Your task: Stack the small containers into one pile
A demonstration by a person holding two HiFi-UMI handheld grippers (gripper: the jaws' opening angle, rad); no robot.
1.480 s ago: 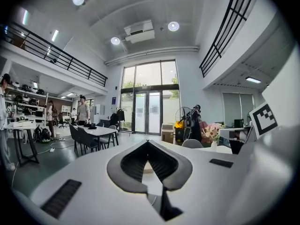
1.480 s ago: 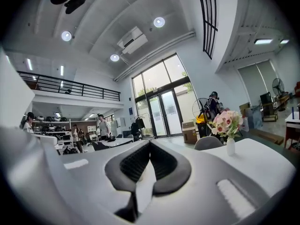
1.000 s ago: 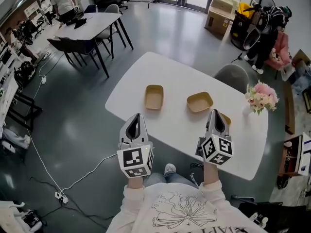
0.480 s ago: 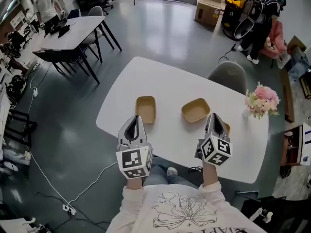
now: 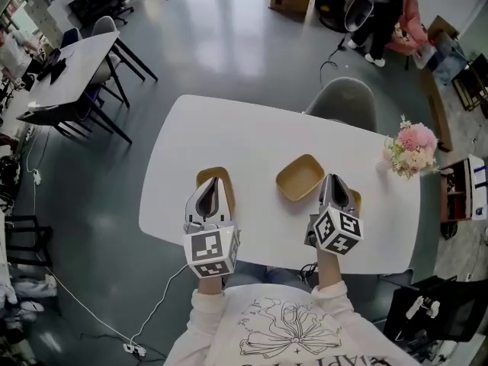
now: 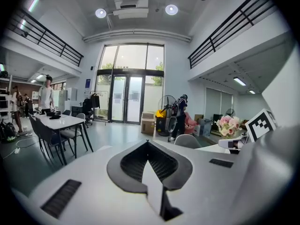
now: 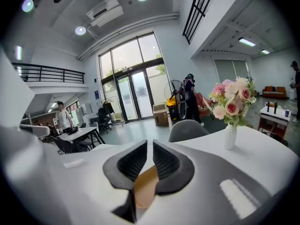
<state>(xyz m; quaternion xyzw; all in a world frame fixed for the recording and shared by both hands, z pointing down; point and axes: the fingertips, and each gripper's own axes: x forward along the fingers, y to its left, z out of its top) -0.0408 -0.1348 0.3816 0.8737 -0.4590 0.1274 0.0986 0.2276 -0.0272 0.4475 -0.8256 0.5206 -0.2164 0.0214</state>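
No readable text. Only candidate: lettering on the person's white shirt (image 5: 221, 334), just below its flower drawing (image 5: 286, 326), cropped by the frame's bottom edge; can't make it out.

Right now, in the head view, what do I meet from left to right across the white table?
Left gripper → tan container → right gripper, jaws opening, second tan container in their gap → pink flowers.

The counter (image 5: 252, 136) is plain white. The left container (image 5: 202, 180), middle container (image 5: 300, 178) and right container (image 5: 355, 200) are plain tan. The floor (image 5: 229, 44) is glossy grey. The chair (image 5: 341, 104) is light grey. The flowers (image 5: 414, 143) are pink with green leaves; the vase (image 7: 229, 137) is white.
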